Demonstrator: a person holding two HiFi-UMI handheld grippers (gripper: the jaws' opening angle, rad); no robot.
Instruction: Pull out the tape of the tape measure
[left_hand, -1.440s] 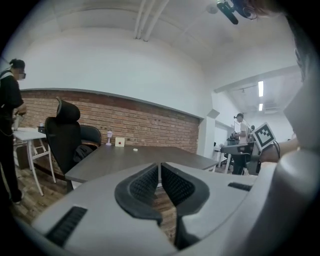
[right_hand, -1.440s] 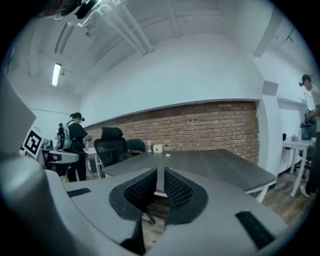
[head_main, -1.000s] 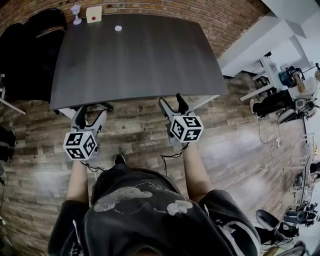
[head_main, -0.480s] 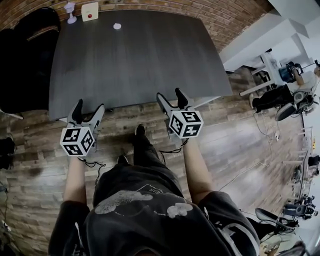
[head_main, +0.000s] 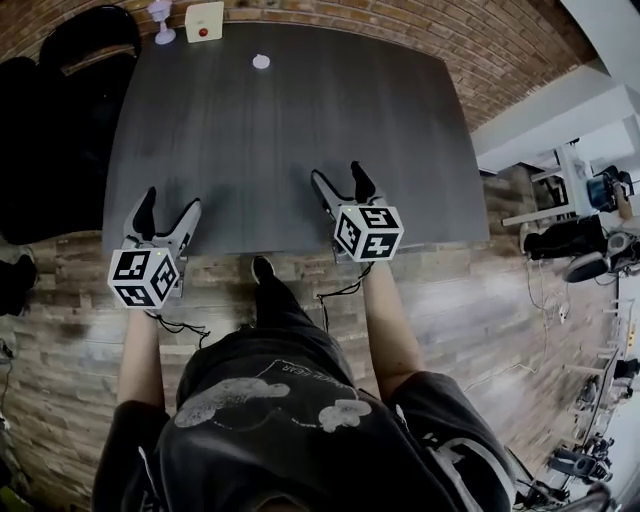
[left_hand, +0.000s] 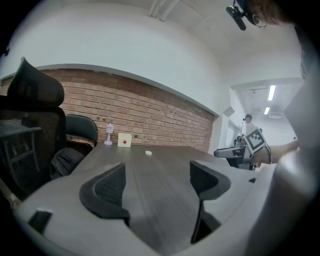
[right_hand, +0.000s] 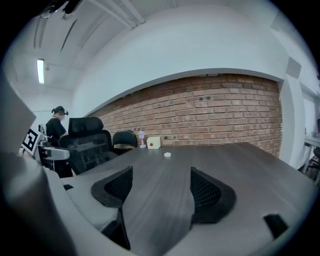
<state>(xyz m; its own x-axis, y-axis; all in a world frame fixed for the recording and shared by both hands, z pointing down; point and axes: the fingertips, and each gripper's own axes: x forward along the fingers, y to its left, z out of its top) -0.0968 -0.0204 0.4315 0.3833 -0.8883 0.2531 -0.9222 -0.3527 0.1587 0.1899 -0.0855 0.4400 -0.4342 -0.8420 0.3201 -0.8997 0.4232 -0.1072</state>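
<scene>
**A:** Where is the tape measure, and why is nothing holding it?

**B:** I take the small white round thing (head_main: 261, 61) to be the tape measure, though it is too small to be sure. It lies flat on the far part of the worktop (head_main: 300, 130), a little left of centre. The cream box (head_main: 204, 21) with a red button and the small white stand (head_main: 160, 17) are near it at the far left corner. It is well apart from both grippers, so I judge the task has not begun and the reach comes first.

**A:** What are the grippers doing meanwhile?

**B:** The left gripper (head_main: 168, 203) is at the near left corner of the worktop; its jaws stand wide, with only bare dark wood between them. The right gripper (head_main: 339, 178) is over the near edge, right of centre. Its jaws have just been opening and now stand wide, with nothing between them. That would suit one gripper taking the case and the other the tape's end, though which does which I cannot say.

**A:** And the arms?

**B:** Both forearms (head_main: 385, 320) stretch forward from the body, roughly side by side. Each gripper points toward the far side and tips slightly down at the worktop, its marker cube nearest the person.
</scene>
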